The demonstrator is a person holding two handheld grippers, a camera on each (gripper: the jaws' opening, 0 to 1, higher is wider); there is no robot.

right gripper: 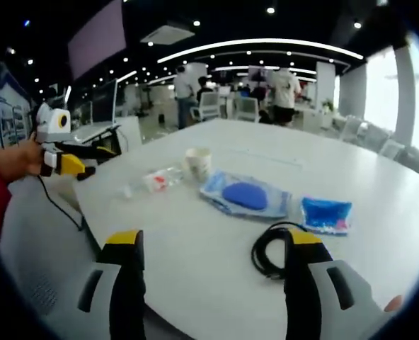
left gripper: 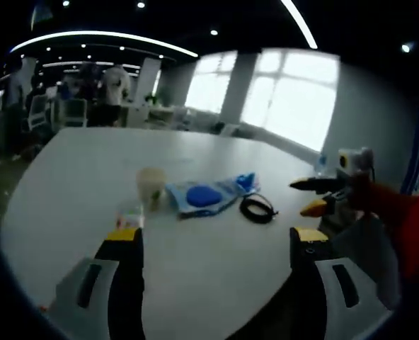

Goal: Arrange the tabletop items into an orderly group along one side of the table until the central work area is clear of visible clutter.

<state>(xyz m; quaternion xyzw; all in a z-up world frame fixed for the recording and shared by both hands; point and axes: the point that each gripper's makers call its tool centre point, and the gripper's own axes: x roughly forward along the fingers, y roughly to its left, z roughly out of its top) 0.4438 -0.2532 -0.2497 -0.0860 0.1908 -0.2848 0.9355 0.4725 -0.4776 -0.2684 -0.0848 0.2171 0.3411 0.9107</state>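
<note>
Blue pouch [right gripper: 246,196] long axis across table [right gripper: 379,234] | L tongs [left gripper: 213,237] wide open, empty | R tongs [right gripper: 213,241] same

The left gripper [left gripper: 214,244] hangs over the near edge of the white table [left gripper: 89,184], jaws wide apart. Beyond the jaws lies a clear bag [left gripper: 208,195] holding something blue. A pale cup [left gripper: 151,185] stands just left of the bag, and a small bottle [left gripper: 130,213] lies nearer, beside the cup. A black cable [left gripper: 257,209] coils just right of the bag. The right gripper [left gripper: 310,196] reaches in further right, apart from the cable.
</note>
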